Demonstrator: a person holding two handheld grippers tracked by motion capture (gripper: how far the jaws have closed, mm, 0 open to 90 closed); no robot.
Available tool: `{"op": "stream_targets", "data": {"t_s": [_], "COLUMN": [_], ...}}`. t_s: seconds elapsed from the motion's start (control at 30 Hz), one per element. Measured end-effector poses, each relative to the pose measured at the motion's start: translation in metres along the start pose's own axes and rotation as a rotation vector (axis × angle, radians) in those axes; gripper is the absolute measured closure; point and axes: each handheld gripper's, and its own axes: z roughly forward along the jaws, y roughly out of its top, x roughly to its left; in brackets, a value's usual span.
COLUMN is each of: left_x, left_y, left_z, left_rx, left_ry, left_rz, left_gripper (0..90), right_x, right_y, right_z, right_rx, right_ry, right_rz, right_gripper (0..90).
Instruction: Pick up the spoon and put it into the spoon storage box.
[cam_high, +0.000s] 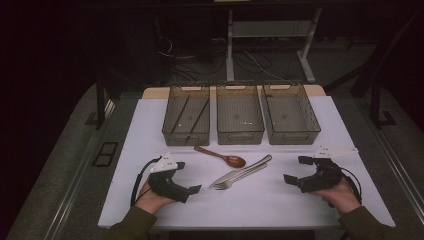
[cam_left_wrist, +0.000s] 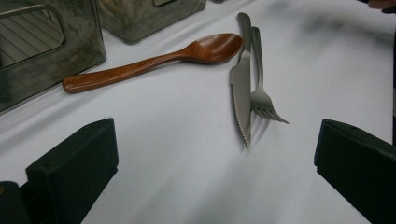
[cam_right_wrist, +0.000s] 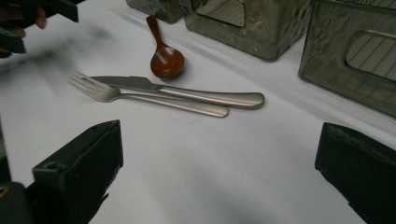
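Three smoky see-through bins sit in a row at the far side of the white table (cam_high: 320, 200): left bin (cam_high: 186, 116), middle bin (cam_high: 240, 115), right bin (cam_high: 290, 114). The left bin has a couple of dark sticks lying in it. Behind the table, cables (cam_high: 200, 62) sprawl over the floor by a white frame leg (cam_high: 230, 50).

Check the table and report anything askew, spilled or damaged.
Nothing is spilled or visibly damaged. The knife and fork lie side by side, touching, beside the wooden spoon. The three bins stand in a straight row.
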Motion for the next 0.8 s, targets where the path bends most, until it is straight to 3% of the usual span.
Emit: {"op": "stream_targets", "data": {"t_s": [0.5,0.8], "left_x": [-0.002,-0.003], "left_y": [0.001,0.000], "left_z": [0.003,0.006], "left_rx": [0.005,0.024], "left_ry": [-0.013,-0.002], "left_rz": [0.006,0.038], "left_gripper": [0.0,0.0], "right_x": [-0.005,0.001], "right_y": [0.032,0.050], "right_z": [0.027,0.047], "right_rx": [0.009,0.044], "right_ry": [0.045,0.071], "right_rz": [-0.014,-0.036], "right_gripper": [4.6,4.7]}}
